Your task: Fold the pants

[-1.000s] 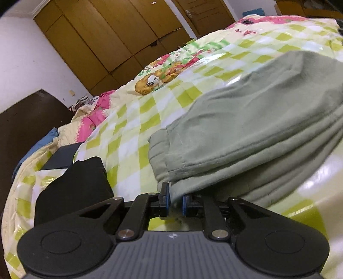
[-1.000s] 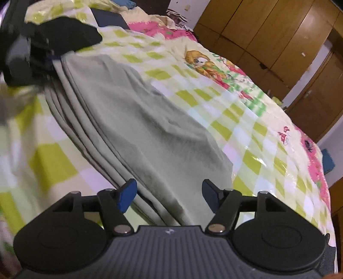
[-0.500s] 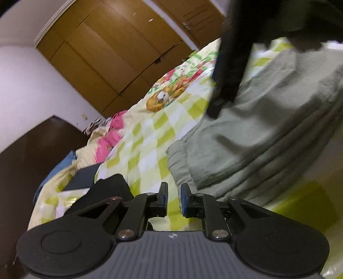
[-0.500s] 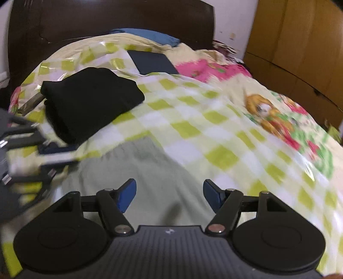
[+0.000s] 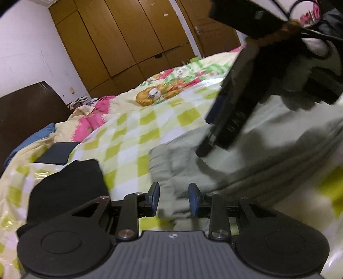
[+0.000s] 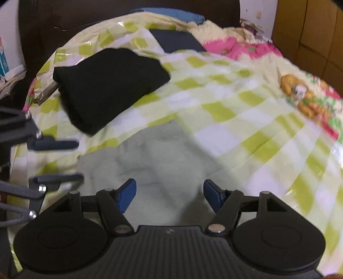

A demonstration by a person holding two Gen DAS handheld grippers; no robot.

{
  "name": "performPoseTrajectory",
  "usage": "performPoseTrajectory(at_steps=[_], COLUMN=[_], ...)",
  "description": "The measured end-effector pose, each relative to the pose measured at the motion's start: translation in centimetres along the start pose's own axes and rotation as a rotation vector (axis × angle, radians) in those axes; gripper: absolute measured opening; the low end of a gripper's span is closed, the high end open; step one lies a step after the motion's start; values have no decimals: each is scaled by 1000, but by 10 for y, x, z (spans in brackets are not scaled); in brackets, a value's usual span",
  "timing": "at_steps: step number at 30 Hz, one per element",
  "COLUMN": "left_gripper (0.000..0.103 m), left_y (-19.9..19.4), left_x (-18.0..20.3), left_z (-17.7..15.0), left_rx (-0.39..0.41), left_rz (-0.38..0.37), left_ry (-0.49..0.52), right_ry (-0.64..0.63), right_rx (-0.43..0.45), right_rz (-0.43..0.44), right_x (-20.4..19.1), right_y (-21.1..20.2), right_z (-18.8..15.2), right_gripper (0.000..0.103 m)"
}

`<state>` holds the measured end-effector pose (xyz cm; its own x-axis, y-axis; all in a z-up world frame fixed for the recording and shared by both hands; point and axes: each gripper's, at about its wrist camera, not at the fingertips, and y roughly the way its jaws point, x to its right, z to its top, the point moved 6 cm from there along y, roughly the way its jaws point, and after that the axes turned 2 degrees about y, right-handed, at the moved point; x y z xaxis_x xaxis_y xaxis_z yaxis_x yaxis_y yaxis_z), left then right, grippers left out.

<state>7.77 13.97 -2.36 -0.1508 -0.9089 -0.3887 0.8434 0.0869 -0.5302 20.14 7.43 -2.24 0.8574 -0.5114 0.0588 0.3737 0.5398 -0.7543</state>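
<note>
Letting go: left hand-held gripper (image 5: 174, 198) jaws opening, clear of the folded grey-green pants (image 5: 268, 154) lying on the bed (image 6: 225, 90); a second ago it pinched the waistband. Right hand-held gripper (image 6: 169, 194) wide, empty, now over the pants. Fold looks nearly finished.

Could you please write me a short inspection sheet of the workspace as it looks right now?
Surface: bed with a green-and-white checked cover, cartoon print toward the far side.
Job's things: grey-green pants lying folded on the cover.
Clutter: folded black garment; dark flat item; blue cloth by the headboard.
Grippers: left gripper opening, nothing pinched, pants edge just ahead; right gripper open, above the pants.
Cables: black cables near the right gripper's body.
Surroundings: wooden wardrobe, dark headboard, pale wall.
</note>
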Motion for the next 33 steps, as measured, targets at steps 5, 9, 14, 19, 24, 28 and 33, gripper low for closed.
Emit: performPoseTrajectory(at_steps=[5,9,14,19,24,28,33], left_gripper=[48,48,49,51,53,53,53], left_y=[15,26,24,18,12,14,16], left_x=[14,27,35,34,39,41,42], left_z=[6,-5,-12,-11,-14,-13,-13], left_rx=[3,-48,-60,-53,-49,-45,-47], left_rz=[16,6,-8,15,29,29,36], left_ry=[-7,30,44,55,59,76,87], right_ry=[46,121,138,161,126,82,-98], right_rx=[-61,-134,-150,-185,-168,-133,-147], right_rz=[121,232,314,353,436,461,346], right_x=[19,17,12,12,0,-10,-27], right_y=[17,38,38,49,13,-16,-11], right_z=[10,4,2,5,11,12,4], right_gripper=[71,66,63,56,38,41,44])
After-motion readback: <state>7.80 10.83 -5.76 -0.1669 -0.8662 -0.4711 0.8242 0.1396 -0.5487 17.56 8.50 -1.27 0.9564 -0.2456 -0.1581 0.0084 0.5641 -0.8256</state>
